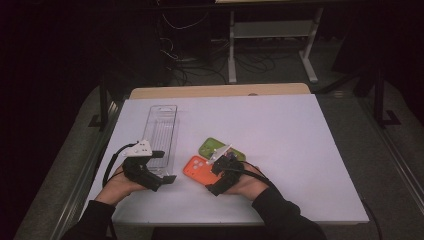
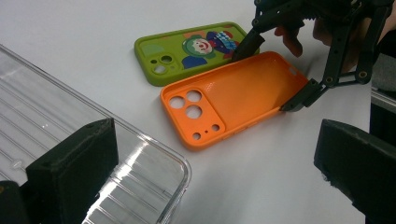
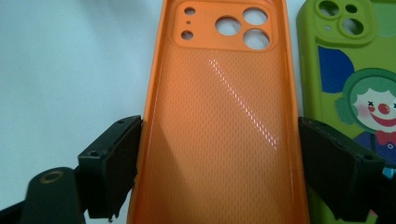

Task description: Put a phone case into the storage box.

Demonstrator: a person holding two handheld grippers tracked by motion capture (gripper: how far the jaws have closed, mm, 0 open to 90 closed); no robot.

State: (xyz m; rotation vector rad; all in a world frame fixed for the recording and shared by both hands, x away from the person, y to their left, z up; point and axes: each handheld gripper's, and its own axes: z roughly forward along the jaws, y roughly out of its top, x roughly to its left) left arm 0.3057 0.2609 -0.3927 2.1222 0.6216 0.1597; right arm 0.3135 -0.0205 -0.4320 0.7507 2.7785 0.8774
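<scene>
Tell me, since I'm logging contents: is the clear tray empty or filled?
Empty, where visible: the clear tray shows only its ribbed floor; the near end is hidden behind the left gripper.

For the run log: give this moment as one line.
right gripper: jaws astride orange phone case, at its edges | left gripper: open, beside clear tray | green clown case: flat on table

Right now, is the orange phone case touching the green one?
Cannot tell. In the left gripper view the orange phone case lies beside the green phone case, but a hand-held gripper's jaw hides their nearest edges.
</scene>
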